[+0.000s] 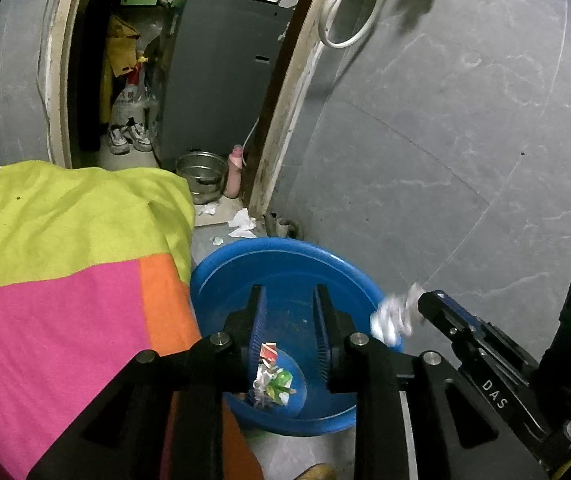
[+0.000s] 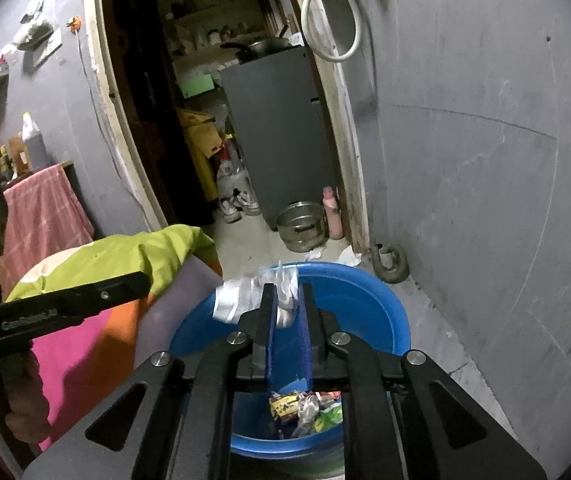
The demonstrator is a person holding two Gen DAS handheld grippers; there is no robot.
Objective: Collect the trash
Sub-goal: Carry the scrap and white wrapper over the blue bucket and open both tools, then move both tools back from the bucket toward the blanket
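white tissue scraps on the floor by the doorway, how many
2: a larger crumpled tissue beside the door frame behind the blue basin, and a smaller one nearer the steel pot. Others may be hidden.

Both grippers point down over the round blue plastic basin [image 1: 285, 264]. The left gripper [image 1: 287, 304] stands slightly parted with nothing between its pads, above the basin's middle. The right gripper [image 2: 285, 300], near the basin's rim, pinches a crumpled white paper wad [image 2: 245, 296].

White wrapper [image 2: 253, 294] in right tool [image 2: 287, 300] over blue basin [image 2: 385, 312]

Blurred white scrap [image 2: 253, 296], perhaps tissue.
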